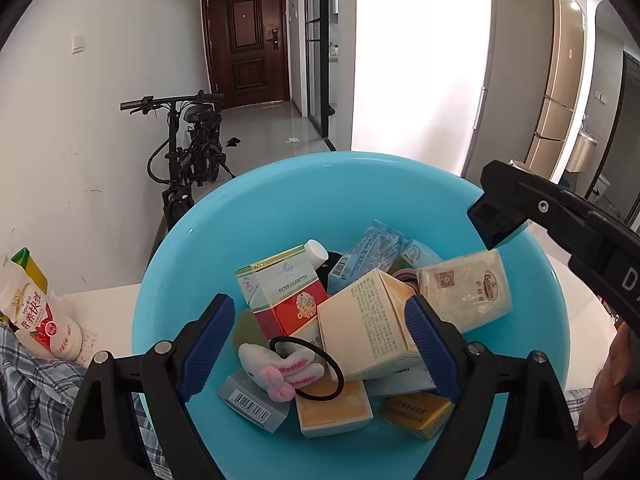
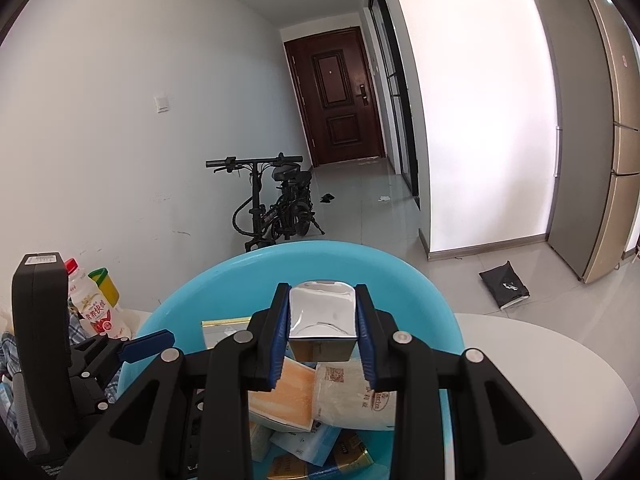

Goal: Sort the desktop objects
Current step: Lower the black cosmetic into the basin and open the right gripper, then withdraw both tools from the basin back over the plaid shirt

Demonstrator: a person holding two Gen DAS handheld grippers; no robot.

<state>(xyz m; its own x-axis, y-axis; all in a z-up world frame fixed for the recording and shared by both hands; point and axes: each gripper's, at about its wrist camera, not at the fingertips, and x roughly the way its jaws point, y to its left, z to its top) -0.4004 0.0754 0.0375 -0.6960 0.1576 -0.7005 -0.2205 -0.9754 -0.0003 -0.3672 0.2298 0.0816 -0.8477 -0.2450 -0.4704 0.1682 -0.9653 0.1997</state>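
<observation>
Two handheld grippers are hovering over a light blue plastic basin (image 1: 256,216) crowded with small packages, on a white table (image 2: 540,360).

In the right wrist view, at centre frame, the right gripper (image 2: 322,320) is clamping a small silver box (image 2: 322,316) between its blue pads, one pad pressing on each side face. The box is sitting above the basin's contents, clear of the pile. It looks only slightly longer than wide; its long axis is running away from the camera toward the basin's far rim, with its shiny, dented top face turned upward and its darker near end facing the lens.

In the left wrist view, the left gripper (image 1: 320,344) is holding its jaws wide apart and gripping nothing. Its right-hand pad is sitting just beside a cream box with fine print (image 1: 368,328), tilted on the heap at lower centre; whether they are touching is unclear. A black hair tie (image 1: 306,368) and a pink-and-white plush clip (image 1: 280,368) are lying between the pads, lower down. A red and white cigarette pack (image 1: 284,292) is leaning at centre, a tissue packet (image 1: 466,290) at right.

Likely risks, as a judgement: the silver box's glossy, already dented faces could slip or crush further under the pads. The left gripper, closing here, could catch the hair tie along with the box or topple the loose stack. The two grippers are working close together and could collide. A yogurt drink bottle (image 1: 40,320) is standing at the left edge.
</observation>
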